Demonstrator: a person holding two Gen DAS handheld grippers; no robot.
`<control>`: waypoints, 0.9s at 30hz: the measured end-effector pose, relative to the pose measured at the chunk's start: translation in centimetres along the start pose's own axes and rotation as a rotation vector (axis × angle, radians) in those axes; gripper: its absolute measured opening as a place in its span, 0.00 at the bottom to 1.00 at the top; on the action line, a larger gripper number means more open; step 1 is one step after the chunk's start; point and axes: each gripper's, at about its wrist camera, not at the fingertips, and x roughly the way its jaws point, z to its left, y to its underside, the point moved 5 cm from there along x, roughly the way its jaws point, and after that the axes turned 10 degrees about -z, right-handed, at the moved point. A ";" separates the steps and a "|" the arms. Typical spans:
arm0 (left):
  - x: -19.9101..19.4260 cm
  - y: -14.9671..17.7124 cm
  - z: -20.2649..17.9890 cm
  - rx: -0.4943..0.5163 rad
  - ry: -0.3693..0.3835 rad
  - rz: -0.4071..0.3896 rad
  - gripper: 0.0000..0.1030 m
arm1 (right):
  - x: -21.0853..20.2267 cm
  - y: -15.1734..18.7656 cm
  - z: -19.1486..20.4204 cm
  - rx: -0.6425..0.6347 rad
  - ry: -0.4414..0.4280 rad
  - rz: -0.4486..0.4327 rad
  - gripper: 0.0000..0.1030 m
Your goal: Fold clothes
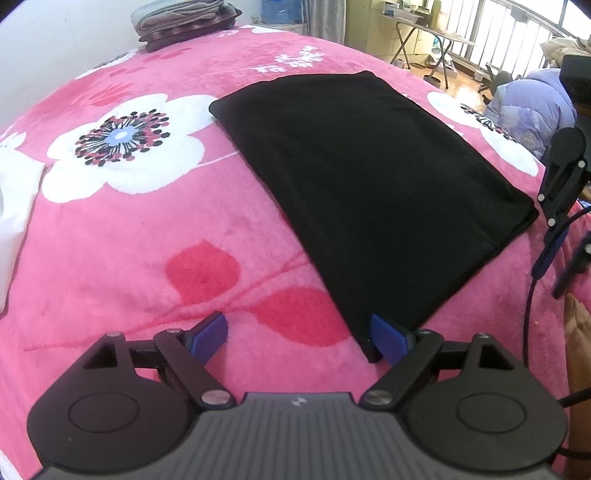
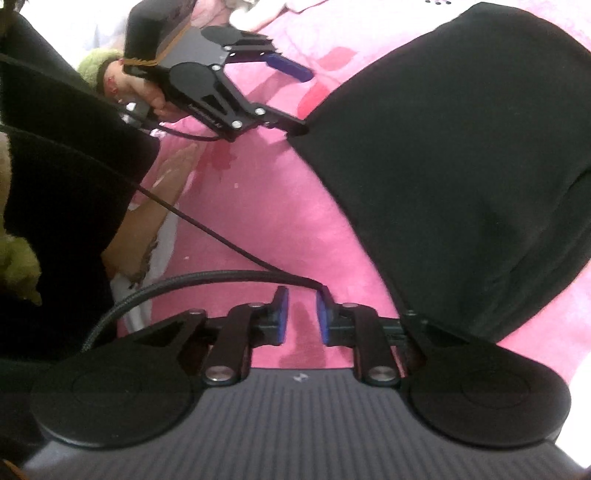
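Note:
A black garment (image 1: 369, 184), folded into a flat rectangle, lies on the pink flowered blanket (image 1: 147, 258). My left gripper (image 1: 299, 334) stands wide open at its near corner. The right blue finger (image 1: 388, 336) rests against that corner and the left finger lies on bare blanket. In the right wrist view the same garment (image 2: 461, 166) fills the right side. My right gripper (image 2: 302, 314) sits beside its edge with a narrow gap between the pads and only blanket showing in that gap. The left gripper (image 2: 295, 98) appears there at the garment's far corner, held by a hand.
A stack of folded clothes (image 1: 184, 22) sits at the far end of the bed. A white cloth (image 1: 14, 206) lies at the left edge. A purple jacket (image 1: 532, 107) and a folding table (image 1: 424, 33) stand beyond the bed. A black cable (image 2: 207, 236) crosses the blanket by a dark sleeve (image 2: 66, 177).

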 end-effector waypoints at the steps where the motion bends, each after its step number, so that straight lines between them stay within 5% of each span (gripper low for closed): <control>1: 0.0 0.0 0.0 0.000 -0.001 0.000 0.84 | -0.2 0.0 0.0 -0.009 -0.009 0.010 0.29; 3: 0.0 0.0 0.0 0.001 -0.004 -0.001 0.84 | -0.9 0.1 0.5 -0.041 -0.001 0.054 0.51; 9: 0.0 0.1 0.0 0.003 -0.004 -0.001 0.84 | -3.1 0.3 1.4 -0.261 0.130 0.204 0.51; 13: 0.0 0.1 0.0 0.004 -0.006 -0.004 0.84 | -4.7 -0.5 0.8 -0.339 0.270 0.209 0.47; 18: -0.1 0.1 0.0 0.007 -0.009 -0.006 0.84 | -6.1 -1.9 -0.5 -0.355 0.442 0.063 0.26; 23: -0.1 0.1 -0.1 0.010 -0.011 -0.009 0.84 | -4.6 -1.9 0.9 -0.526 0.519 0.022 0.19; 27: -0.1 0.2 -0.1 0.011 -0.011 -0.012 0.84 | -4.2 -1.5 1.5 -0.559 0.455 0.085 0.19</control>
